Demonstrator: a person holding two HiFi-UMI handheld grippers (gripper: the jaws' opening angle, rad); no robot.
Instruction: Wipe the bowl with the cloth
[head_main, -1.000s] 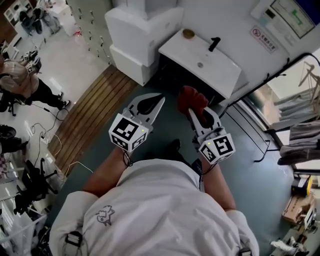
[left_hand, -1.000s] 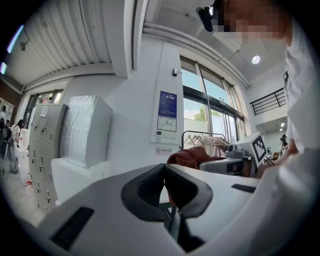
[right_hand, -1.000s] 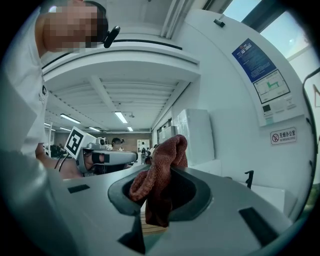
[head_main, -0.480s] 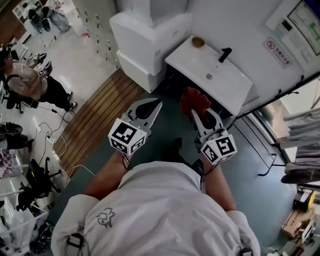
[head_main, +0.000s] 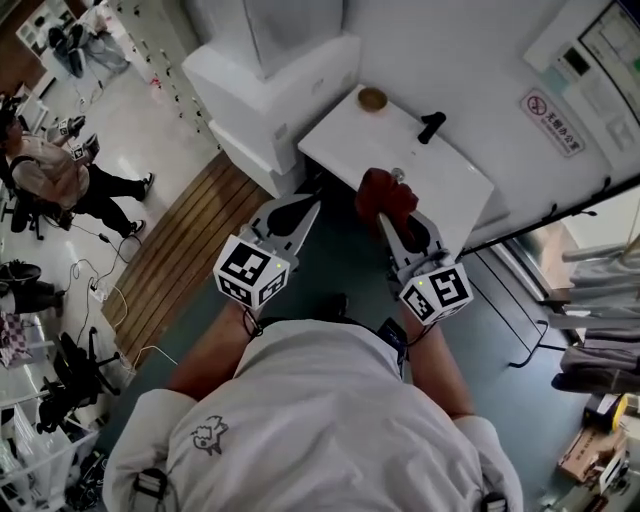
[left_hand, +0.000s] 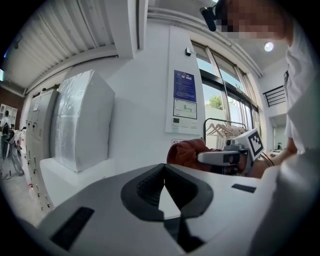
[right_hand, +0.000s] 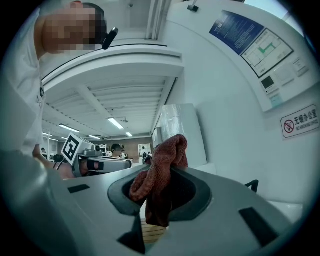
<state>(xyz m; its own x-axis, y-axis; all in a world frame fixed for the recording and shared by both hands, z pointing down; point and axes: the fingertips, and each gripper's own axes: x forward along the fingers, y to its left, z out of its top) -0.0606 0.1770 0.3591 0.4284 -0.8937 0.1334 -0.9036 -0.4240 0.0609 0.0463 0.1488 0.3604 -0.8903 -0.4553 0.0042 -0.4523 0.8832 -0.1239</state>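
— By the white table (head_main: 450, 172), where's the bowl (head_main: 372, 98)?
— Far end, well apart from both grippers. Right gripper (head_main: 392, 216) pinching red cloth (head_main: 385, 193); left gripper (head_main: 311, 207) pressed together, nothing btwn jaws.

Rust-red, knit-textured cloth (head_main: 386, 196) — tan-brown bowl (head_main: 372, 98), white worktop (head_main: 345, 140), dark teal floor (head_main: 345, 255), pale-brown wooden slats (head_main: 185, 240)

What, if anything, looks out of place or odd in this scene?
Nothing stands out. The small brown bowl sits on the white counter with nothing spilled, and the red cloth is bunched in the right gripper.
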